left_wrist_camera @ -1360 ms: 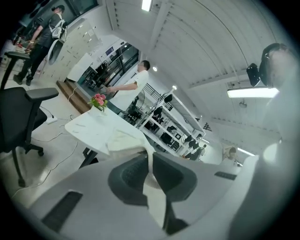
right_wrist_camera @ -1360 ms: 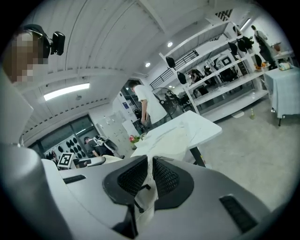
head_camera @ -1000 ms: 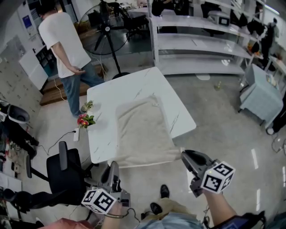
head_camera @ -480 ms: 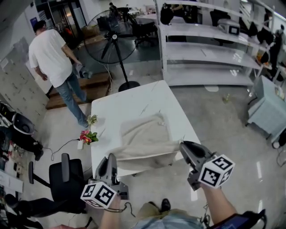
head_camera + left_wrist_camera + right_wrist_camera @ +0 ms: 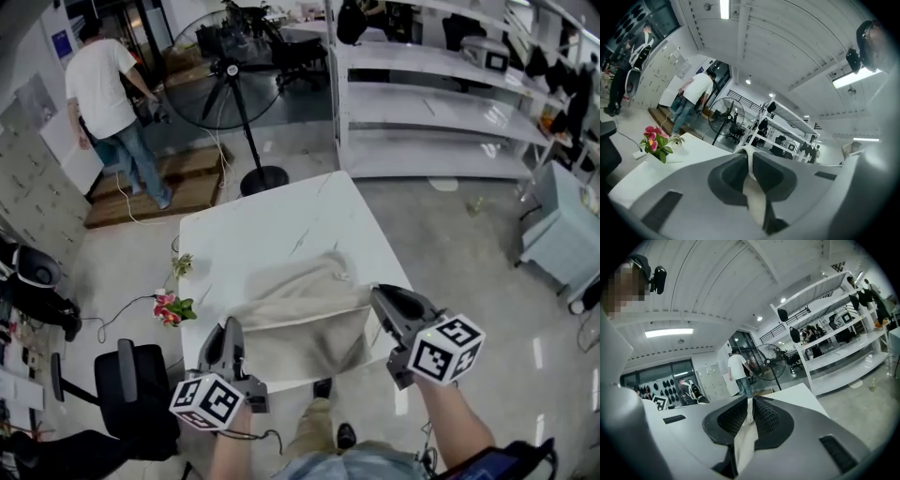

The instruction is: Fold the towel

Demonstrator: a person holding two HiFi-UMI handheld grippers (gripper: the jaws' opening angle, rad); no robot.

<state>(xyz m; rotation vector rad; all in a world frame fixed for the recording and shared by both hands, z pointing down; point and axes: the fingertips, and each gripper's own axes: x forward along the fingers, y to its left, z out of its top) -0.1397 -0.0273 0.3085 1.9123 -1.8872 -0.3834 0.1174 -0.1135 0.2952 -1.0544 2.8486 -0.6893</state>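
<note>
Clenched on the beige towel's (image 5: 305,328) near corners with left gripper (image 5: 232,328) and right gripper (image 5: 378,294). Flanked by pink flowers (image 5: 172,307) at white table's (image 5: 258,234) left edge. Pedestal fan (image 5: 223,67) upper centre.

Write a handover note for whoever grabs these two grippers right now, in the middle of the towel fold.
Left gripper: jaws shut on one near corner of the towel.
Right gripper: jaws shut on the other near corner.
Towel: the far part lies on the white table; the held edge is raised above it, and the middle sags at the table's near edge.
Done: both corners gripped and lifted.
Left: carry the held edge over to the far edge, lay it flat, let go.
</note>
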